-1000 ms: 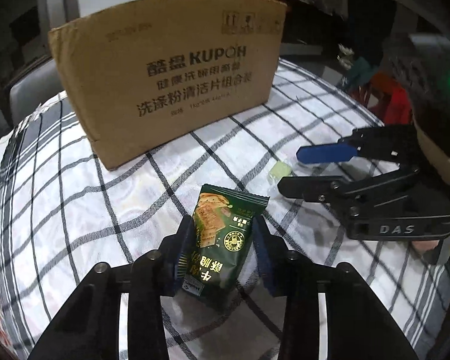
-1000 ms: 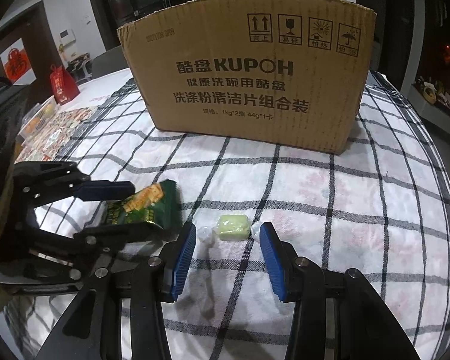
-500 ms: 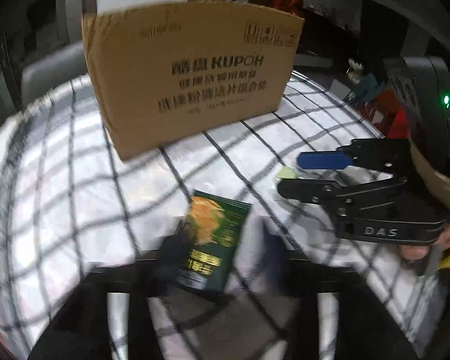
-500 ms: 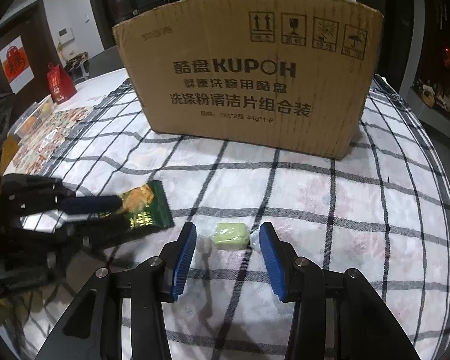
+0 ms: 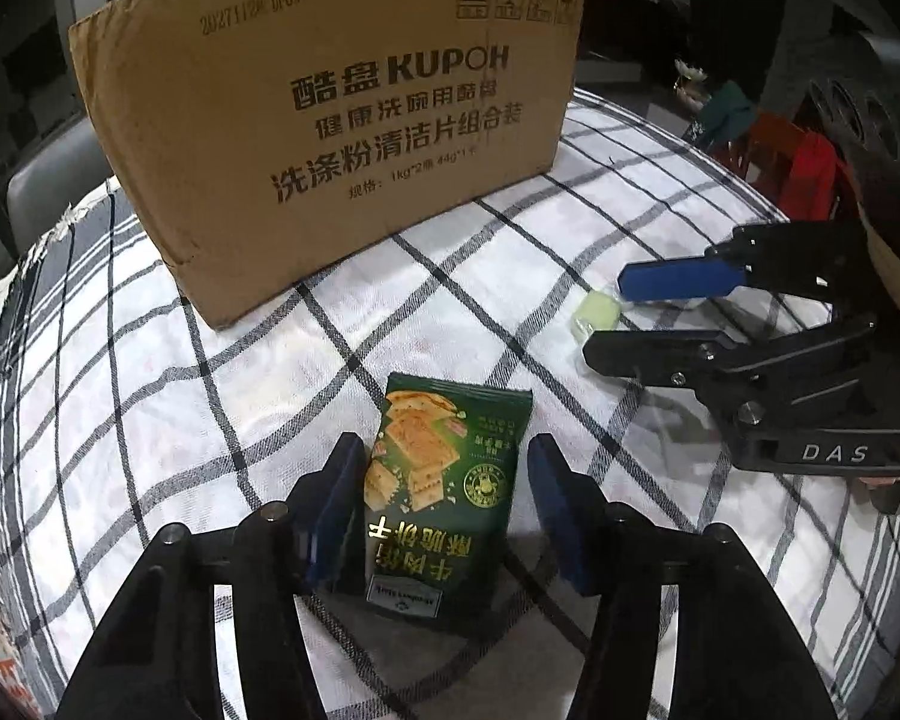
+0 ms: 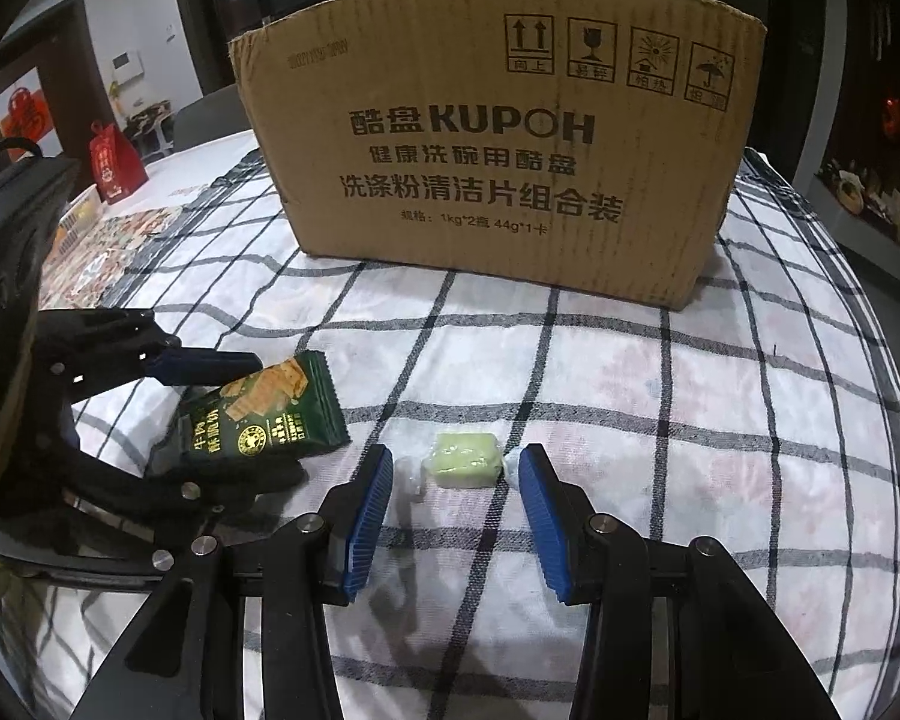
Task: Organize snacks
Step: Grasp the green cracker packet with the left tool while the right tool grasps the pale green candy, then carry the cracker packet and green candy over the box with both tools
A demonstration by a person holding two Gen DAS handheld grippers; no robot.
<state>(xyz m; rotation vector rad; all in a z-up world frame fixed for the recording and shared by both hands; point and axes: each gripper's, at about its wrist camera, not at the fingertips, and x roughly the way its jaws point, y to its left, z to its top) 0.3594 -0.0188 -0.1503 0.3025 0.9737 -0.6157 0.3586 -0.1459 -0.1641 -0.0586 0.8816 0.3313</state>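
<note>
A dark green cracker packet (image 5: pixel 447 486) lies flat on the checked tablecloth between the jaws of my left gripper (image 5: pixel 444 456), which is open around it without squeezing it. The packet also shows in the right wrist view (image 6: pixel 267 414). A pale green wrapped candy (image 6: pixel 465 459) lies on the cloth between the jaws of my right gripper (image 6: pixel 456 468), which is open with gaps on both sides. The candy (image 5: pixel 596 309) and the right gripper (image 5: pixel 606 315) also show at the right of the left wrist view. A brown KUPOH cardboard box (image 6: pixel 498 162) stands upright behind both snacks.
The round table carries a black-and-white checked cloth (image 6: pixel 720 420). A red gift bag (image 6: pixel 113 162) and flat printed packs (image 6: pixel 108 252) sit at the far left. Red and green items (image 5: pixel 774 156) sit beyond the table edge at the right.
The left gripper has opened wider around the packet, which now lies flat on the cloth. The box looks nearer in both views. The right gripper stays open around the candy.
</note>
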